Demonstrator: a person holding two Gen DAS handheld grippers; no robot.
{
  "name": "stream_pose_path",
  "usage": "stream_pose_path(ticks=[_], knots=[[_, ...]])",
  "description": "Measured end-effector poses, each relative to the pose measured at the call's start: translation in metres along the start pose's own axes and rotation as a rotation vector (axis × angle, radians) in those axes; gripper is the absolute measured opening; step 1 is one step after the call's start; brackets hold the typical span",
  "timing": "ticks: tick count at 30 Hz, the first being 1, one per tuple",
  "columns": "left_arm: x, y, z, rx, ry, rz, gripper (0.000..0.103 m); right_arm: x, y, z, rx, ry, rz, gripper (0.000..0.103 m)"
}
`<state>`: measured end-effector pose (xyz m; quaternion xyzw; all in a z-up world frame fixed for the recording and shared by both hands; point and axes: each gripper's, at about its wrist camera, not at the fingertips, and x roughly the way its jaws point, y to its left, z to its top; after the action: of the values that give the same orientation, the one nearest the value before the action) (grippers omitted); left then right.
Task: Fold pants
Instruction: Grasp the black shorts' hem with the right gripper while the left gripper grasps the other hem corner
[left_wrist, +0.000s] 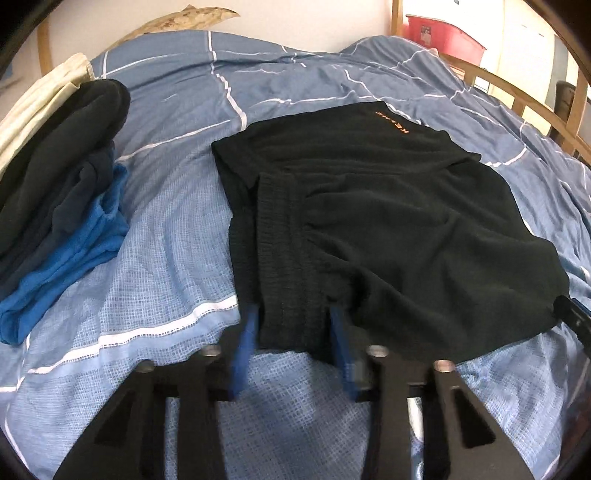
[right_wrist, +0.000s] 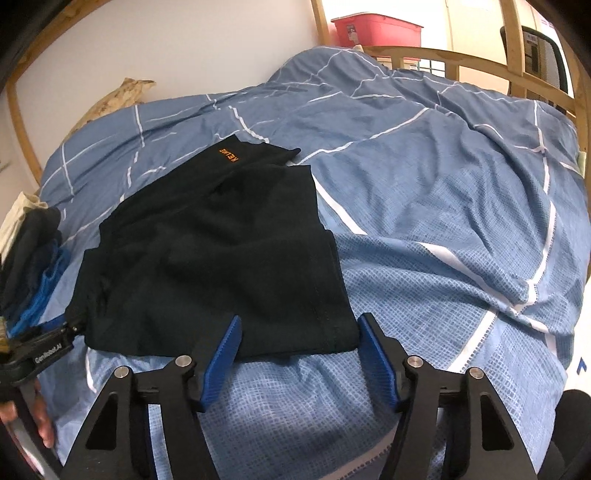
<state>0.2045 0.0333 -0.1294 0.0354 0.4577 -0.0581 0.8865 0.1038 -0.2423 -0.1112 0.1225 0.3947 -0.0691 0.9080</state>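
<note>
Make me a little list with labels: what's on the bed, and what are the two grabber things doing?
pants: black pants, folded, lying flat on the bed
logo: orange lettering at the far end
bed cover: blue duvet with white stripes
left gripper: blue fingers either side of the waistband at the near edge
right gripper: fingers either side of the near corner, gaps showing
side pile: dark and blue clothes, left of the pants
background: red bin

You're looking at black pants bearing orange lettering, lying on a blue duvet crossed with white stripes; blue pads are lining your claws.
</note>
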Motion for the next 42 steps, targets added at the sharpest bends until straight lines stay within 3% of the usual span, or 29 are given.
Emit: stream_pose_path(ticks=[3, 5, 7, 10, 16, 22, 26, 31, 35, 38, 42], knots=[[-0.005, 0.0, -0.001, 0.001, -0.009, 0.004, 0.034, 0.003, -0.001, 0.0, 0.004, 0.009, -0.003, 0.053], [-0.011, -0.003, -0.002, 0.018, -0.017, 0.018, 0.033, 0.003, -0.003, 0.0, -0.006, 0.01, 0.008, 0.033], [-0.02, -0.006, -0.002, 0.034, -0.032, 0.027, 0.033, 0.002, -0.004, 0.001, -0.01, 0.022, 0.033, 0.022], [-0.037, -0.008, -0.003, 0.046, -0.041, 0.038, 0.033, -0.005, -0.006, 0.003, -0.007, 0.012, 0.055, 0.015], [-0.053, -0.013, -0.015, 0.041, 0.0, 0.026, 0.033, -0.031, -0.009, 0.004, -0.046, -0.03, 0.023, 0.014], [-0.041, -0.017, -0.027, 0.03, 0.041, 0.034, 0.033, -0.021, -0.02, -0.003, -0.03, 0.048, 0.008, 0.014], [-0.037, -0.018, -0.029, 0.03, 0.051, 0.035, 0.036, -0.018, -0.021, -0.003, -0.026, 0.05, 0.011, 0.014], [-0.062, -0.011, -0.036, 0.0, -0.027, 0.058, 0.073, -0.021, -0.02, -0.004, -0.03, 0.044, 0.012, 0.014], [-0.076, -0.001, -0.043, -0.089, -0.088, 0.061, 0.073, -0.022, -0.02, -0.008, -0.02, 0.051, 0.016, 0.015], [-0.069, 0.006, -0.041, -0.182, -0.079, 0.021, 0.072, -0.021, -0.018, -0.01, -0.019, 0.05, 0.01, 0.015], [-0.054, 0.009, -0.039, -0.256, -0.036, -0.023, 0.053, -0.019, -0.016, -0.009, -0.027, 0.05, -0.003, 0.015]])
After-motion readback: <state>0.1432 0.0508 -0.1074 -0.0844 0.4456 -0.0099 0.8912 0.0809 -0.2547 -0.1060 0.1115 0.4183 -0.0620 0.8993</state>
